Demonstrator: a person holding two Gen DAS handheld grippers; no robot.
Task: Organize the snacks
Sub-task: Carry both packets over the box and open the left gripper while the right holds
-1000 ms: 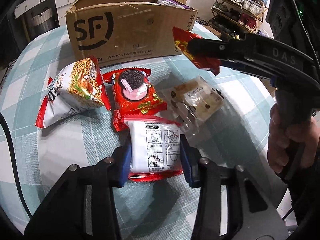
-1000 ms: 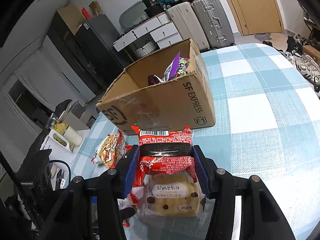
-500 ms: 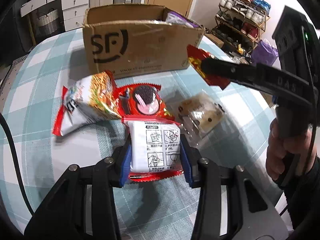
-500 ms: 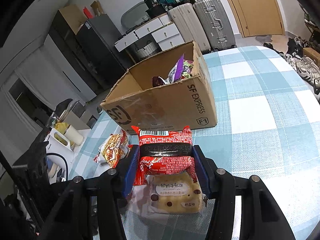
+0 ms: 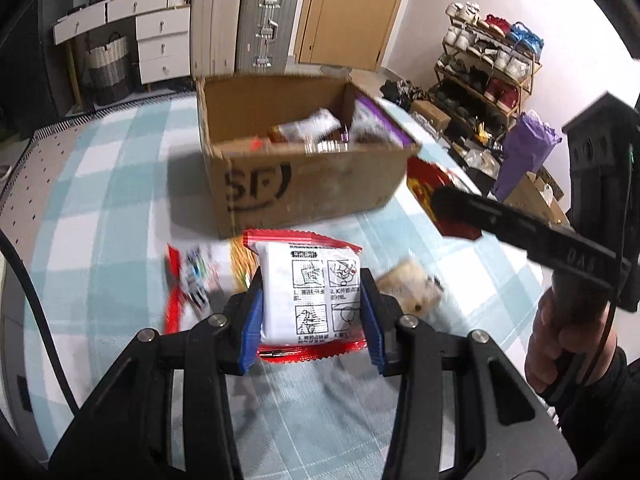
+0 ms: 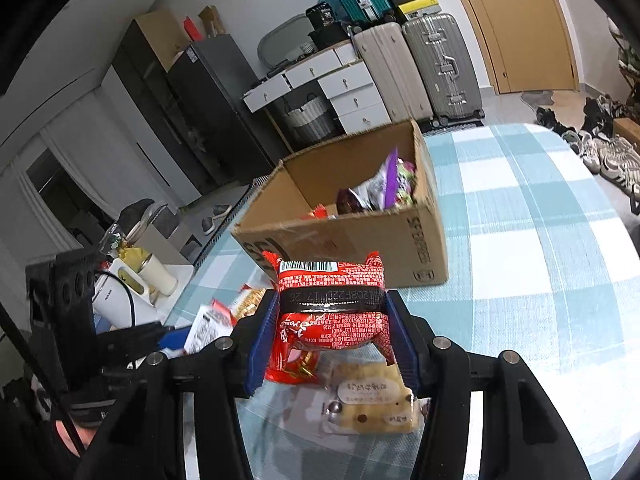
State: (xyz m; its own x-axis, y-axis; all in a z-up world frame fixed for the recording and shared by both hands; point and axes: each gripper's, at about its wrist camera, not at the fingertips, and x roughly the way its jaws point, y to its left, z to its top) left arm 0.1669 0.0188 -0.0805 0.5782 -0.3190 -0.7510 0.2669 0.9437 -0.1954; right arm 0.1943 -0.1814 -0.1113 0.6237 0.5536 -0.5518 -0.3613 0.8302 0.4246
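My left gripper is shut on a white-and-red snack packet and holds it above the table, in front of the open SF cardboard box. My right gripper is shut on a red snack packet; it also shows in the left wrist view, right of the box. The box holds several snacks. A clear-wrapped bun lies on the table below the right gripper and shows in the left wrist view. A noodle packet lies blurred at the left.
The table has a blue-and-white checked cloth. Suitcases and drawers stand behind it, and a shoe rack at the right. A white kettle and cups sit off the table's left edge.
My left gripper has lifted its packet off the table and moved toward the box. The right gripper has risen slightly with its red packet and come nearer the box.
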